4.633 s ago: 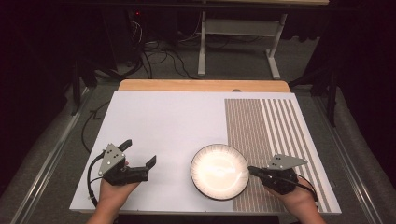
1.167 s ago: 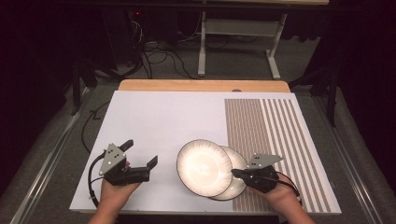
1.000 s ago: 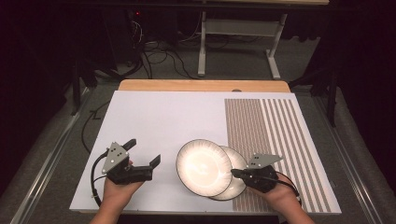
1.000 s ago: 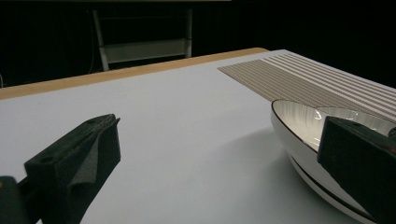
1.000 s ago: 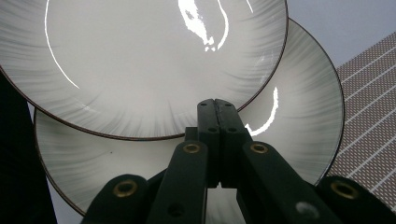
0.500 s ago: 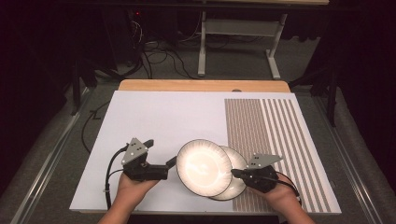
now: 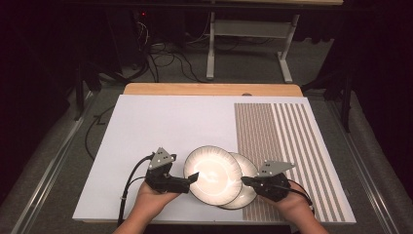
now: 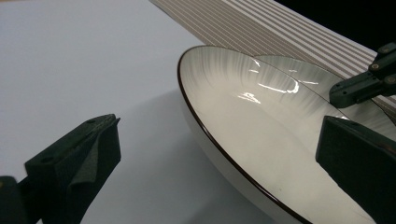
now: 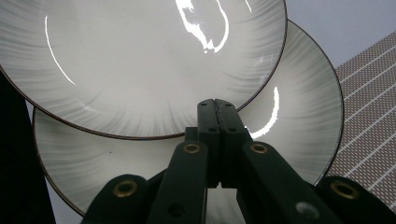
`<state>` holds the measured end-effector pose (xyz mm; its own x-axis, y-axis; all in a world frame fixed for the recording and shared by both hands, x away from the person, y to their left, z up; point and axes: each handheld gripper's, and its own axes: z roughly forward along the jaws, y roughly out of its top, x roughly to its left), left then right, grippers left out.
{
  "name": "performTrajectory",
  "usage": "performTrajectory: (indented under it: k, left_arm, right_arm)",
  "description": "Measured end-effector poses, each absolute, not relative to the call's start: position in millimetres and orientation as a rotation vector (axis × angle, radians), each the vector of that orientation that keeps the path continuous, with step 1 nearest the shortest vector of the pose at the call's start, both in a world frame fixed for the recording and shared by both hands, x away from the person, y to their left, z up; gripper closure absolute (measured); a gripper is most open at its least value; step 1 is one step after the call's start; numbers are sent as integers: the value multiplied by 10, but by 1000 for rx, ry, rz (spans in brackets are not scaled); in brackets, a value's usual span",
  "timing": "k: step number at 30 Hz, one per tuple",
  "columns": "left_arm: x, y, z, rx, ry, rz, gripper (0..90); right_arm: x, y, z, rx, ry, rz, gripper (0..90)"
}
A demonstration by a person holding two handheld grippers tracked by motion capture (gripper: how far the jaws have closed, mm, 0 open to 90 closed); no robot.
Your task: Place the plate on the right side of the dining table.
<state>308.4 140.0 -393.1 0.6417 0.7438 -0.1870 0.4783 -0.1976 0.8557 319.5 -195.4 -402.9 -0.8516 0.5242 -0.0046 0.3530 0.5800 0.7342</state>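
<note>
Two white plates with dark rims lie overlapped at the table's front. The upper plate (image 7: 213, 173) (image 8: 261, 140) (image 9: 140, 60) sits left of the lower plate (image 7: 247, 194) (image 9: 299, 107) and leans on it, its left edge raised off the mat. My right gripper (image 7: 245, 181) (image 9: 215, 105) is shut, with its tips at the upper plate's right rim. My left gripper (image 7: 189, 183) (image 8: 222, 140) is open at the plate's left edge. The raised rim runs between its jaws, and the pads stand clear of it.
The plates rest on a white mat (image 7: 160, 122) with a brown striped panel (image 7: 287, 131) on its right. A wooden table edge (image 7: 209, 89) runs along the back. Beyond it are floor cables and a metal stand (image 7: 243, 44).
My left gripper has moved right, up to the upper plate's left rim. Earlier the plates were stacked; the upper one has slid left. The right gripper has stayed still.
</note>
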Motion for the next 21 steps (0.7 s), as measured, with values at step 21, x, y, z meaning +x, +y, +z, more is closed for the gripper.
performTrajectory:
  k: [21]
  left_arm:
    - [3109,1335,-4063,1874,1045,21,274]
  right_arm:
    - [3194,-1952,-4033,729,2588,1130,900]
